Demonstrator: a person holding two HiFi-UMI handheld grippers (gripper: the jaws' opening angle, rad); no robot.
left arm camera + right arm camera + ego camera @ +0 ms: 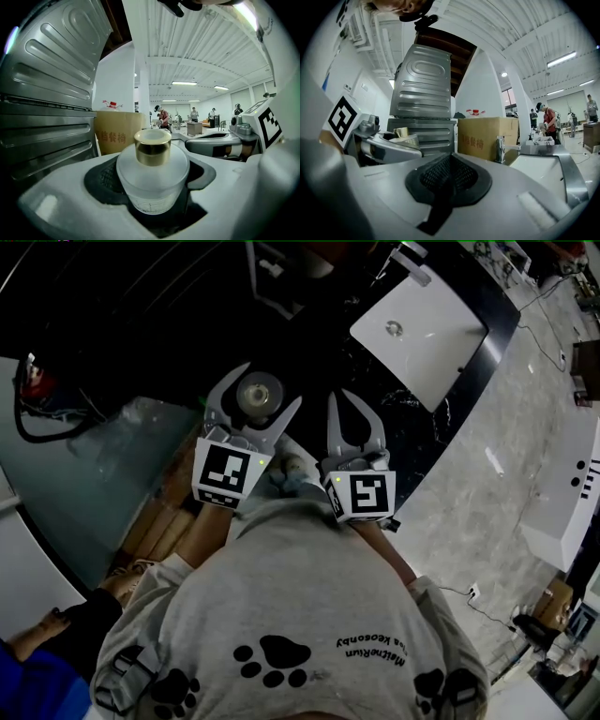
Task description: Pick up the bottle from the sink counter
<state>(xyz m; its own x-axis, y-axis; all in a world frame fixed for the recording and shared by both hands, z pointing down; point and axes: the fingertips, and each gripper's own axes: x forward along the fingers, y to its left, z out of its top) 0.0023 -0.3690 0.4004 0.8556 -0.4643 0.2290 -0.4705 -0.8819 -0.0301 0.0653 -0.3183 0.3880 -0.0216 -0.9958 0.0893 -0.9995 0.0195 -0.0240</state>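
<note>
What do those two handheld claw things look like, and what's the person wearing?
Both the left gripper and right gripper have curved white jaws lined with black meshed pads. Each carries a white cube printed with black square markers and a small green light. The person wears a grey top with black paw prints.

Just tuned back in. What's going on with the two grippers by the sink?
A person holds two grippers over the black stone counter, near the white rectangular sink basin. The left gripper has the round frosted-glass bottle with a gold cap upright between its jaws, pads closed on its body. The right gripper is shut on nothing, right beside it. Whether the bottle is clear of the counter, I cannot tell.
</note>
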